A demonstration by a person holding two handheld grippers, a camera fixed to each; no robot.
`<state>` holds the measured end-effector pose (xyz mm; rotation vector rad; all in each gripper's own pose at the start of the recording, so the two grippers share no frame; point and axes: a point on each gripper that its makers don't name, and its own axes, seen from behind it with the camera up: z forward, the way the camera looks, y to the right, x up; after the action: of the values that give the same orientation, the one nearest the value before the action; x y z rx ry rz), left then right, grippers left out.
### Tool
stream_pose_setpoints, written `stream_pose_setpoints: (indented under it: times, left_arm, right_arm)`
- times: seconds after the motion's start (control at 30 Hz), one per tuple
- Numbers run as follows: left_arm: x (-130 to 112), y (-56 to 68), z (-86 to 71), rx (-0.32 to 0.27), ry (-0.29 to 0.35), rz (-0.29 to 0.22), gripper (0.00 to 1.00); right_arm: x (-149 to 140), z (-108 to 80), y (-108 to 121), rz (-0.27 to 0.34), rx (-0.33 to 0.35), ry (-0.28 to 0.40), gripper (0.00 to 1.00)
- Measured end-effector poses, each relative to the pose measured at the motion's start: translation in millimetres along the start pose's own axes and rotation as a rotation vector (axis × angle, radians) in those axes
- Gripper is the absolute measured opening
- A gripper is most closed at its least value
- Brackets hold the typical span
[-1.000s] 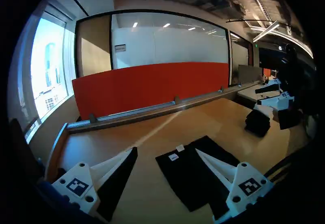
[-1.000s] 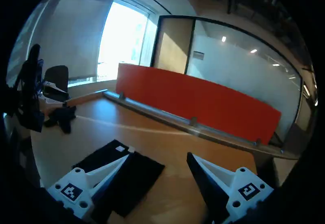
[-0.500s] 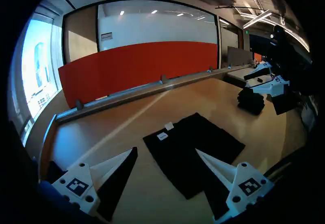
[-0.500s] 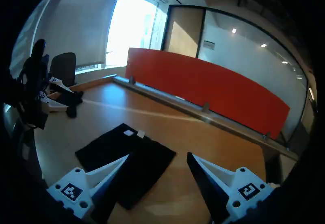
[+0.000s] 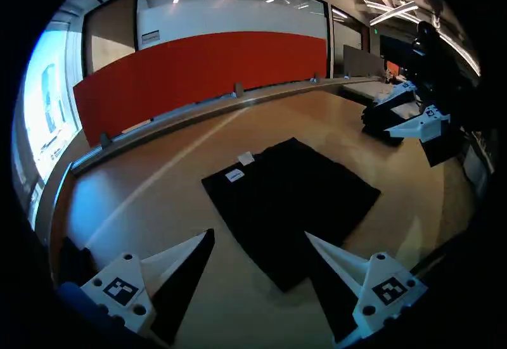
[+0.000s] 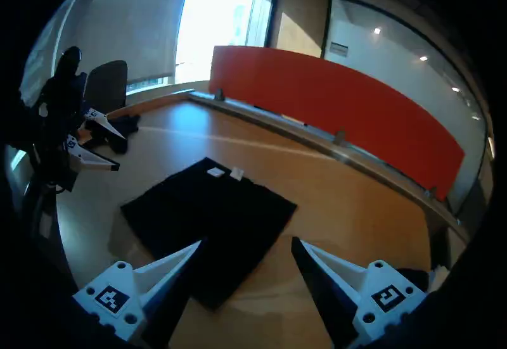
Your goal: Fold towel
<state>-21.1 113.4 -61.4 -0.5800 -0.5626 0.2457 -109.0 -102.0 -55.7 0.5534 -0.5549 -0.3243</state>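
A black towel (image 5: 291,200) lies flat and spread on the wooden table (image 5: 158,184), with two small white tags (image 5: 234,175) at its far edge. My left gripper (image 5: 260,257) hovers open over the towel's near corner, nothing between its fingers. In the right gripper view the same towel (image 6: 209,213) lies just ahead of my right gripper (image 6: 247,266), which is open and holds nothing. Each gripper shows in the other's view: the right gripper (image 5: 418,127) at the far right, the left gripper (image 6: 89,156) at the far left, both held above the table.
A red partition (image 5: 203,73) on a metal rail runs along the table's far edge. A pile of dark cloth (image 5: 380,118) sits on the table beyond the towel, seen also as the dark pile (image 6: 120,133). An office chair (image 6: 104,86) stands by the window.
Both cameras have tilted downward and drawn nearer, so the whole towel now shows in each view. Both grippers stay open; the towel has not moved.
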Motion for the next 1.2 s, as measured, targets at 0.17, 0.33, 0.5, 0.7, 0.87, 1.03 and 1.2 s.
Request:
stream_pose_setpoints:
  times: [0.17, 0.33, 0.5, 0.7, 0.87, 1.03, 1.2]
  left_arm:
    - [-25.5, 9.0, 11.3, -0.026, -0.054, 0.010, 0.94]
    - [-47.1, 18.2, 21.7, -0.051, -0.100, 0.019, 0.94]
    - [-63.2, 26.1, 31.1, -0.071, -0.134, 0.027, 0.94]
    - [-77.6, 33.8, 38.8, -0.089, -0.165, 0.035, 0.94]
    - [-90.7, 40.7, 44.3, -0.102, -0.196, 0.042, 0.94]
    - [-99.7, 46.0, 47.8, -0.113, -0.220, 0.049, 0.94]
    - [-106.6, 47.7, 50.8, -0.115, -0.237, 0.052, 0.94]
  right_arm:
    - [-23.5, 10.4, -8.0, -0.003, 0.017, -0.038, 1.00]
    - [-46.6, 19.5, -16.1, 0.002, 0.035, -0.076, 1.00]
    - [-69.1, 26.9, -24.5, 0.006, 0.050, -0.113, 1.00]
    - [-94.5, 33.3, -35.6, 0.008, 0.077, -0.159, 1.00]
    - [-111.6, 37.3, -40.8, 0.010, 0.093, -0.193, 1.00]
    - [-123.8, 38.8, -45.1, -0.002, 0.107, -0.216, 1.00]
    - [-131.6, 40.6, -47.5, -0.007, 0.117, -0.233, 1.00]
